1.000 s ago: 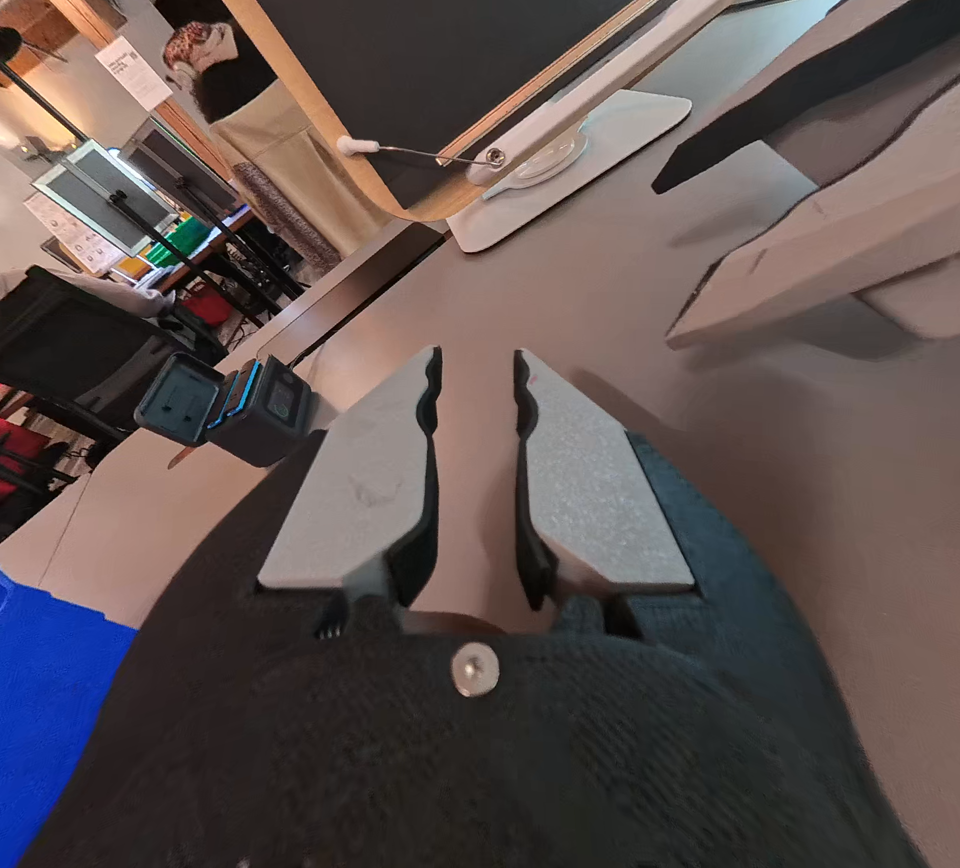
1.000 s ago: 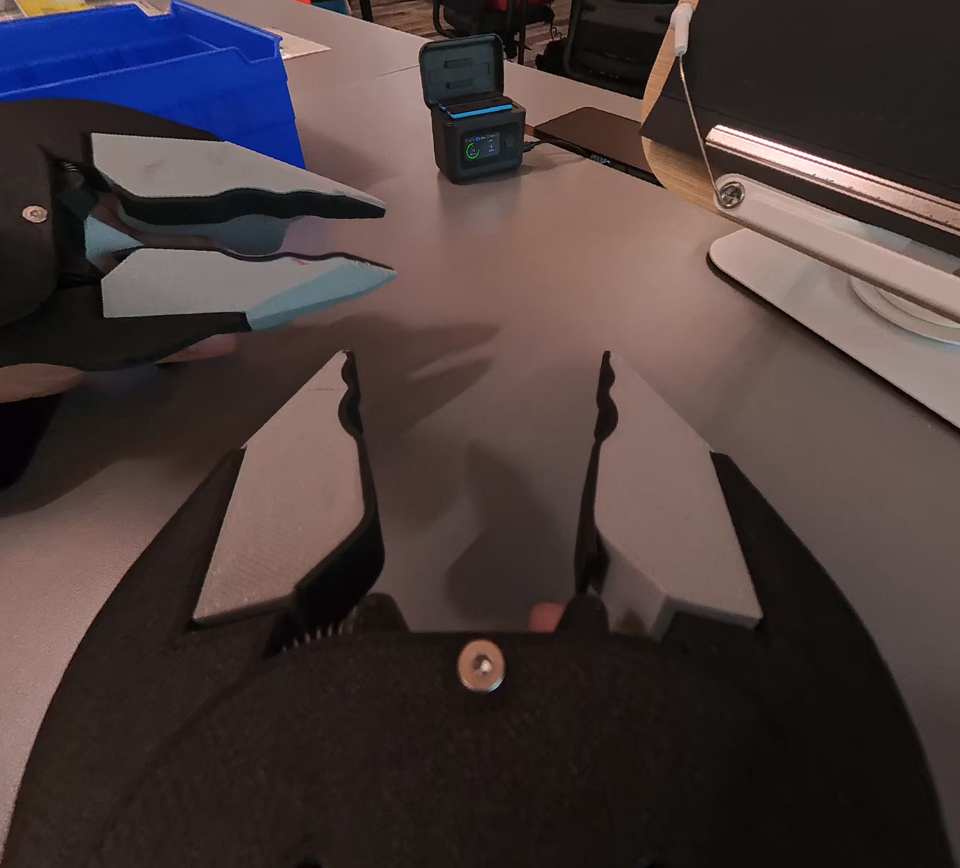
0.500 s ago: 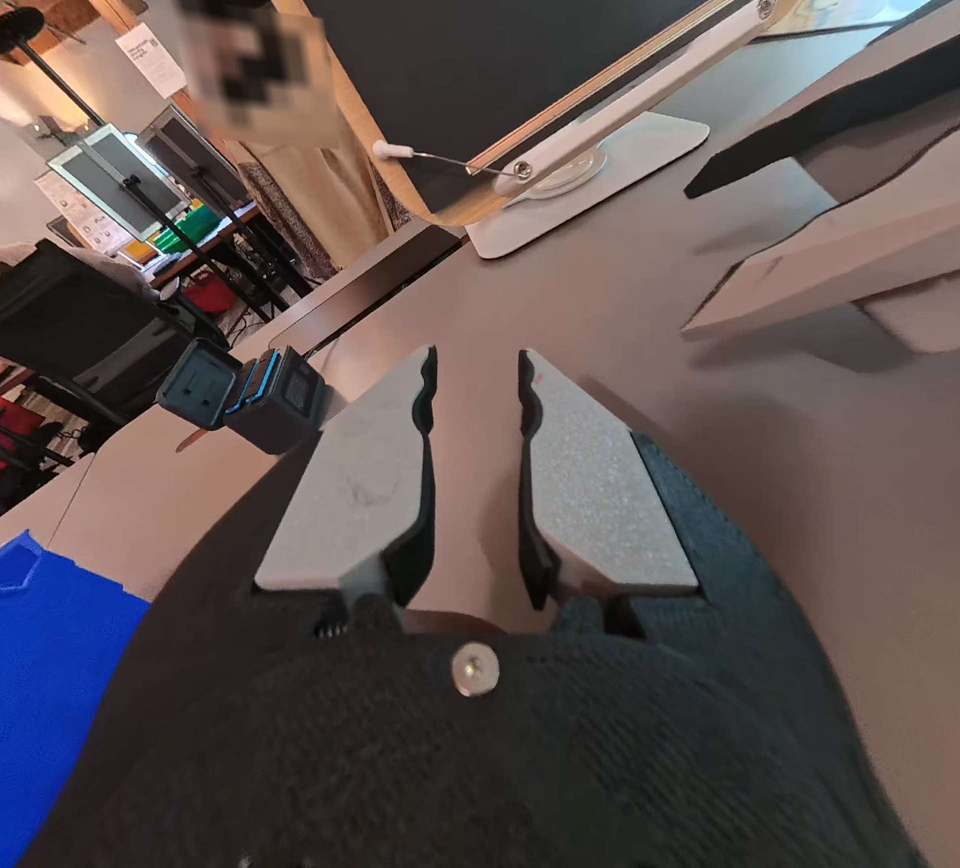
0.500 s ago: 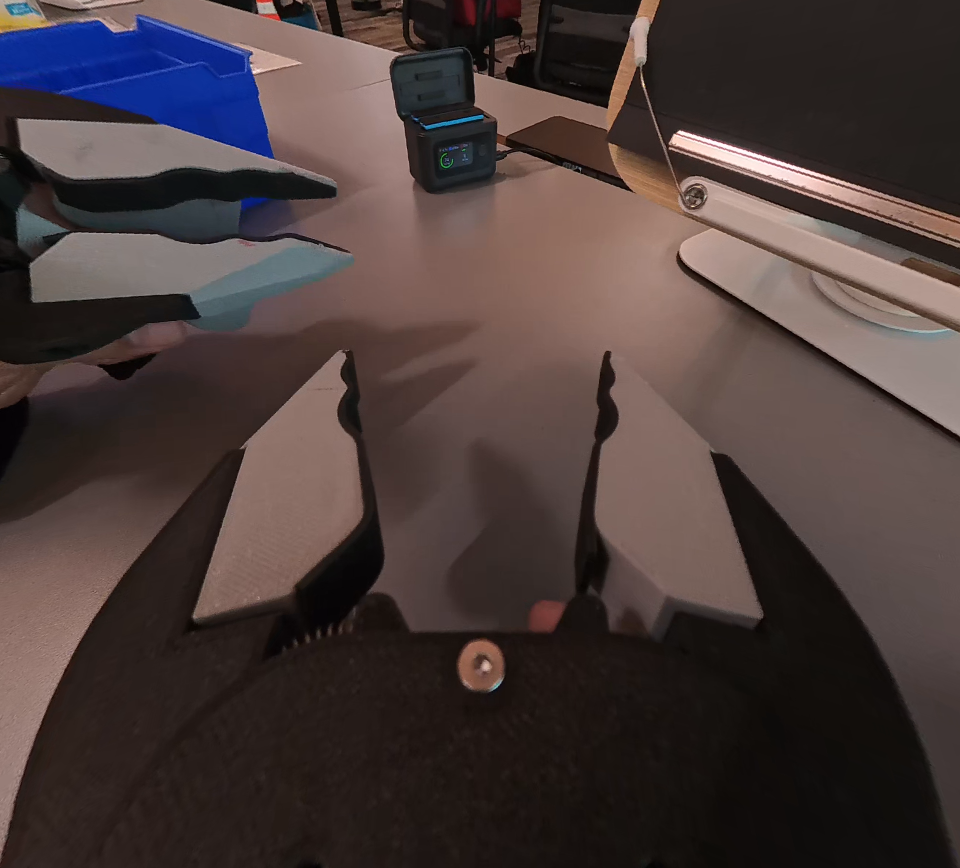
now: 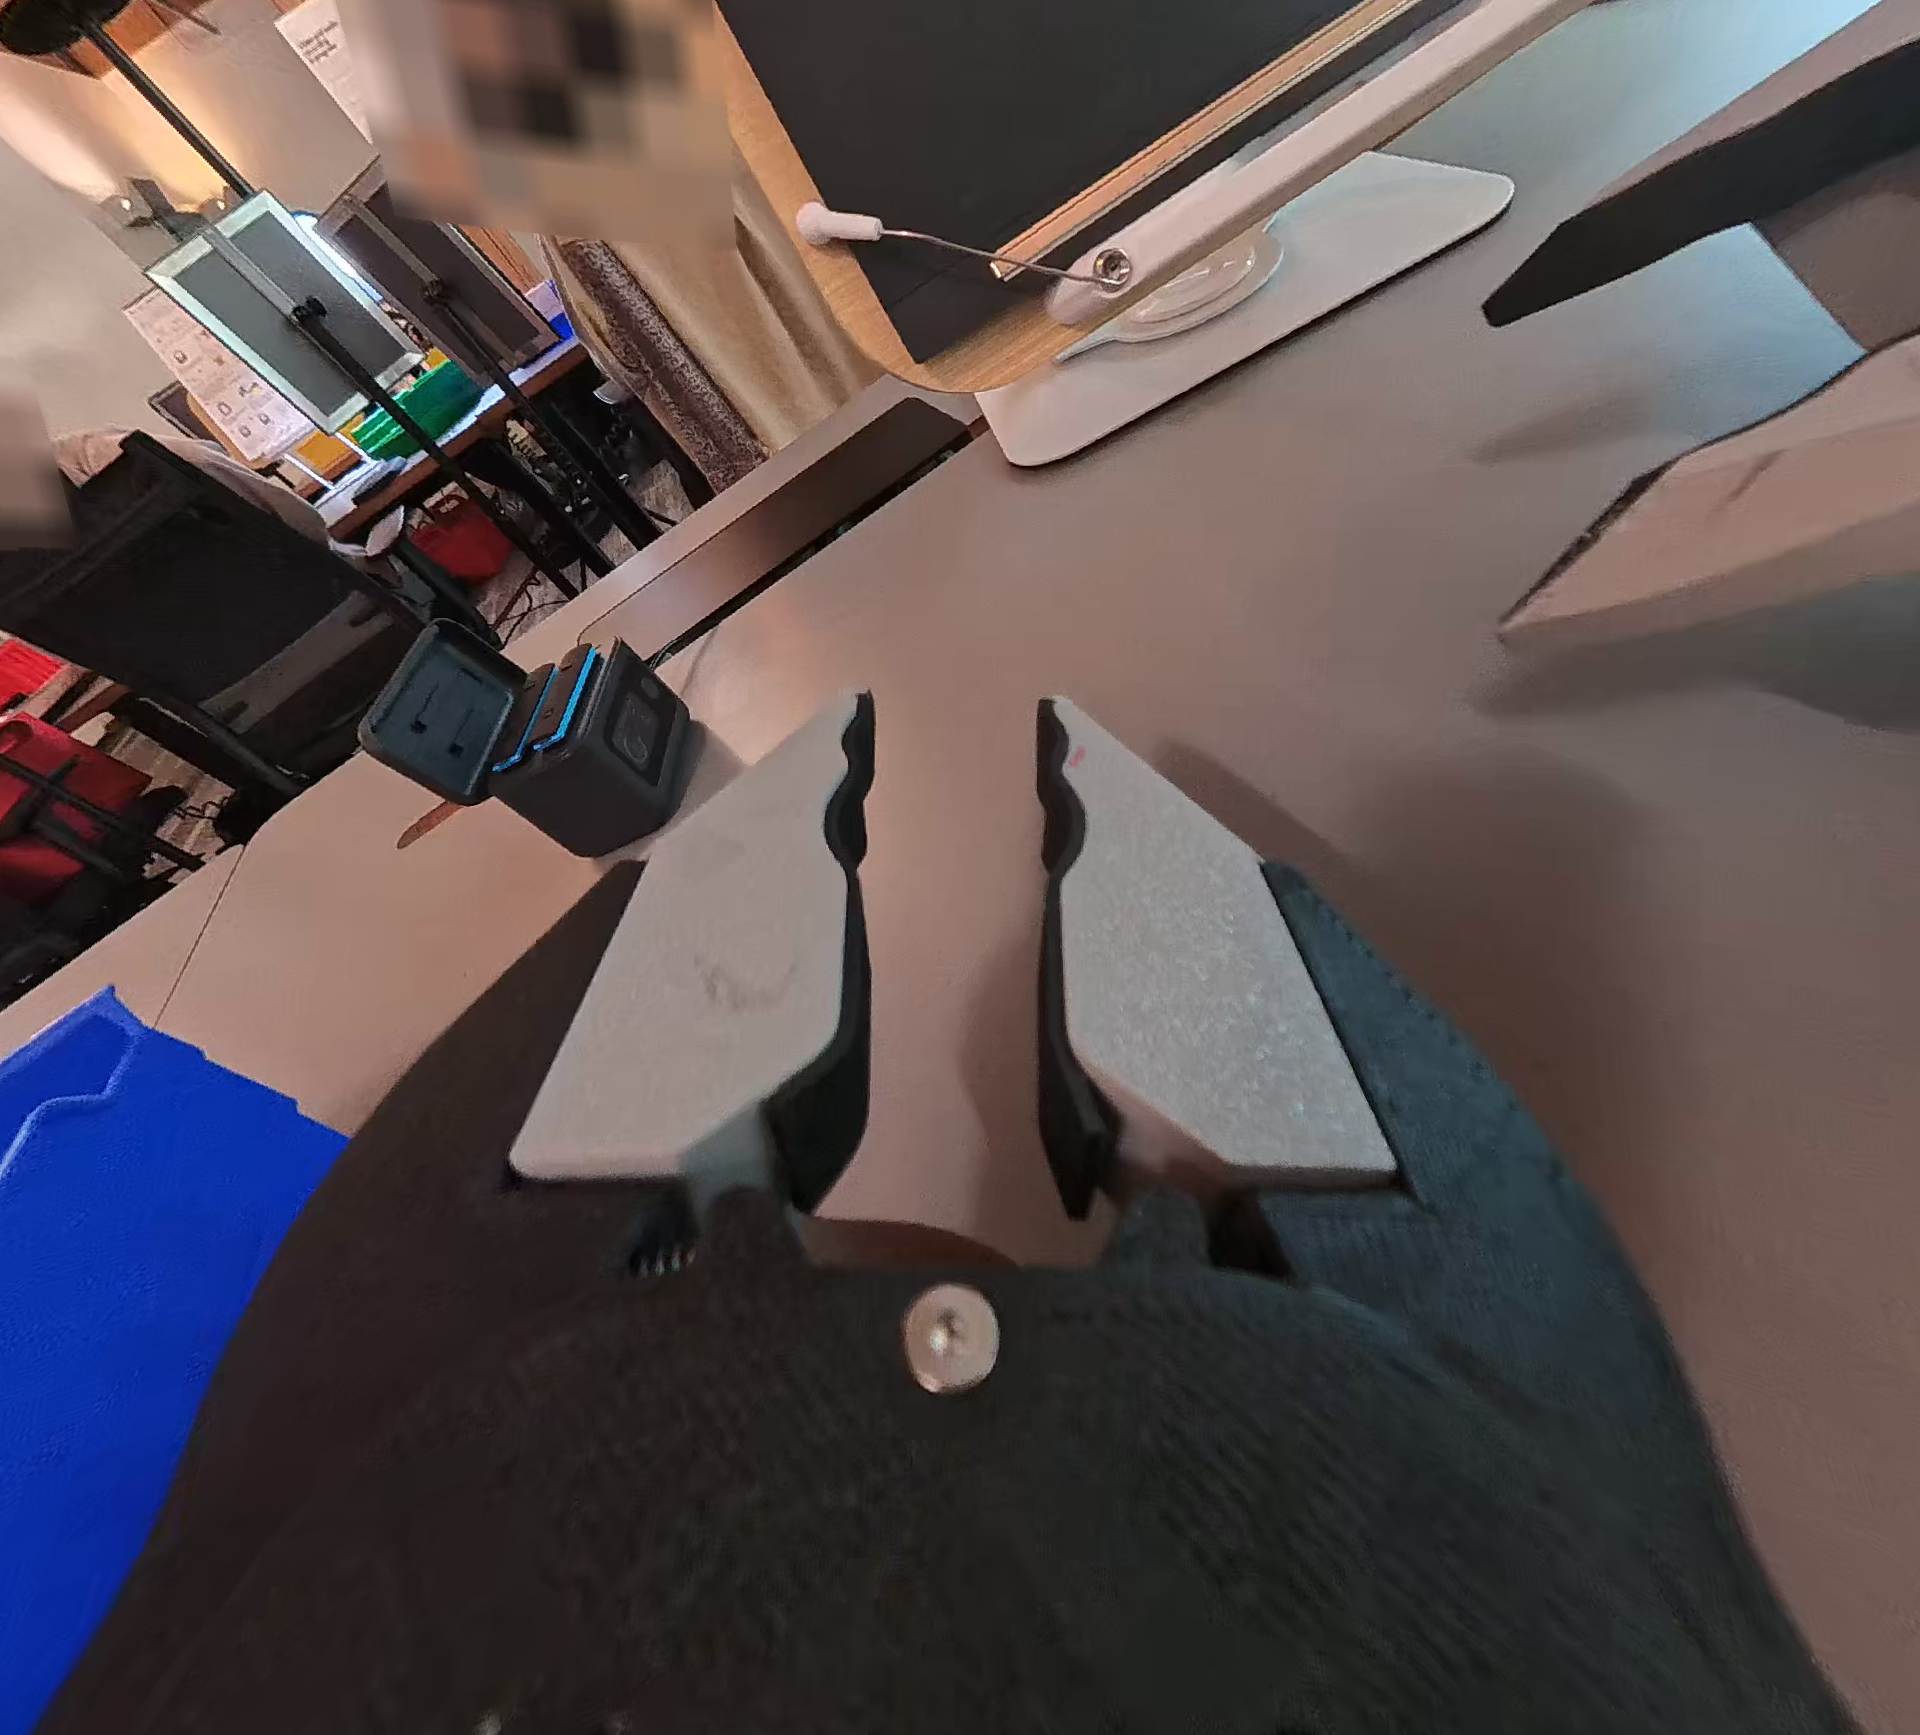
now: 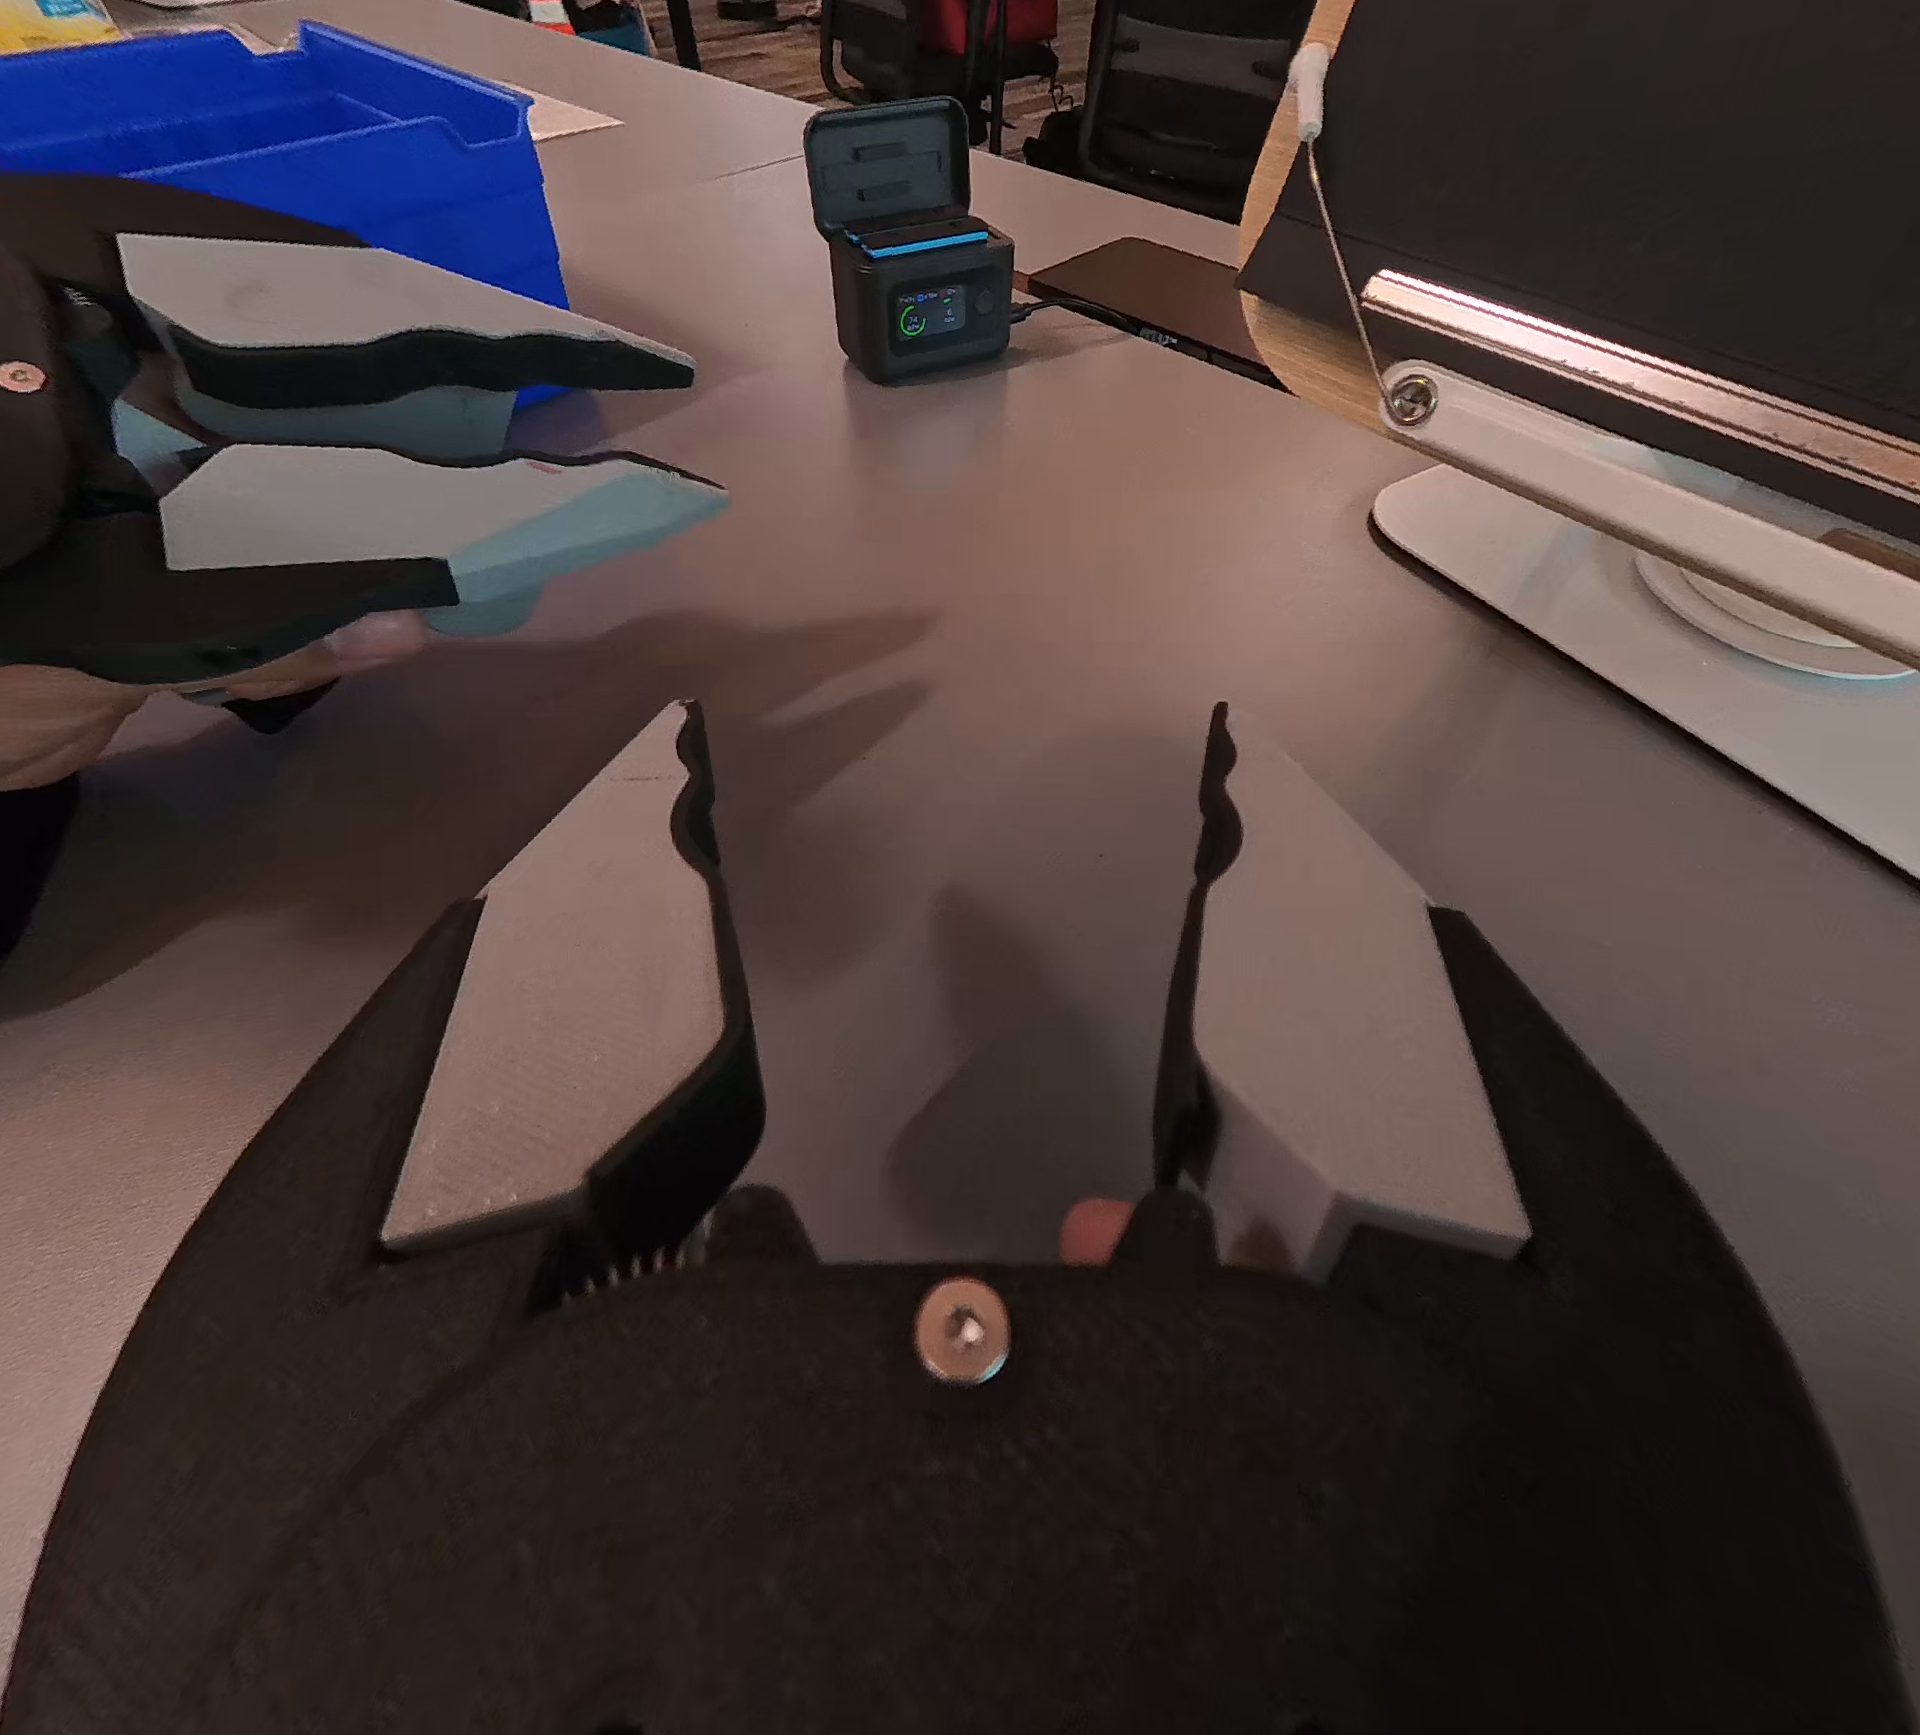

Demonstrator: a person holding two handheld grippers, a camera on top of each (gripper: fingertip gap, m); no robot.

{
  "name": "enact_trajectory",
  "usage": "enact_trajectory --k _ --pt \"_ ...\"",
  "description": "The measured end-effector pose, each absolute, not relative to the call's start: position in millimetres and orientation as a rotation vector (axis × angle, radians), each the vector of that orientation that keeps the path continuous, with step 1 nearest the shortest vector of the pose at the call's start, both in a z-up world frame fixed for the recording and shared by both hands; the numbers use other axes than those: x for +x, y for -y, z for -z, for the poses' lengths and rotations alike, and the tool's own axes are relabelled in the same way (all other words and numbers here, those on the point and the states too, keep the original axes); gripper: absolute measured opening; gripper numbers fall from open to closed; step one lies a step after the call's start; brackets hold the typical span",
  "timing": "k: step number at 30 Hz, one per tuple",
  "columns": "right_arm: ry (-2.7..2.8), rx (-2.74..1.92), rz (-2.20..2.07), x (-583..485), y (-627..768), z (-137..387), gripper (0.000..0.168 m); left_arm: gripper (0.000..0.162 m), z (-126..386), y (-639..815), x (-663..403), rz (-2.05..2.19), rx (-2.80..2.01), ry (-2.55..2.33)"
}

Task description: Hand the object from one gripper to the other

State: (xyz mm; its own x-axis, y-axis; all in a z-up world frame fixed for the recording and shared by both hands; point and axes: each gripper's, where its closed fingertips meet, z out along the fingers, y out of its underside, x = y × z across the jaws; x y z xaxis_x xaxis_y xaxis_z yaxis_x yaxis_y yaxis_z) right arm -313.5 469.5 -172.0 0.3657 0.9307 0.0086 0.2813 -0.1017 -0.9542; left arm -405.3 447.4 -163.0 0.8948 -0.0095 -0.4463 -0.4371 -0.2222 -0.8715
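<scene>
Grey desk (image 6: 1039, 563) lies bare under both empty grippers, left gripper (image 5: 954, 729) narrowly parted, right gripper (image 6: 951, 729) spread wide, with no object to hand over visible, so a pickup seemingly comes next.

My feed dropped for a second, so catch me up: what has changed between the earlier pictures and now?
Only small drifts. In the right wrist view the left gripper slid back out to about where it was a second ago. In its own view the charging case sits closer. Nothing was taken hold of or let go. The right gripper stays open and empty; the blue bin and monitor stand have not moved on the table.
</scene>
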Motion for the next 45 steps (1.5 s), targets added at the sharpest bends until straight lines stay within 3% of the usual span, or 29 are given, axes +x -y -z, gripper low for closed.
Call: enact_trajectory --k 11,17,23,28,36,41,45 --pt "1.113 -1.6 -0.818 -315.0 -466.0 170.0 0.091 0.03 164.5 -427.1 -394.0 -0.327 -1.793 -0.316" --pt "1.127 -1.595 -0.813 -315.8 -464.4 170.7 0.091 0.032 109.4 -346.3 -371.9 -0.097 -1.745 -0.383" --pt "1.119 -1.6 -0.819 -314.9 -465.3 170.6 0.09 0.034 51.3 -267.3 -450.6 -0.094 -1.743 -0.333" --pt "1.11 -1.592 -0.816 -313.2 -464.6 169.0 0.09 0.049 94.2 -236.0 -542.7 -0.026 -2.02 -0.237" --pt "1.121 -1.587 -0.792 -314.3 -464.2 170.4 0.089 0.054 179.5 -226.9 -574.4 0.178 -2.32 -0.238" --pt "1.104 -1.587 -0.808 -313.4 -467.1 168.6 0.089 0.053 203.5 -229.0 -551.6 0.28 -2.424 -0.4" --pt "1.085 -1.586 -0.819 -311.7 -469.4 167.0 0.088 0.043 218.6 -225.1 -544.8 0.285 -2.521 -0.549"
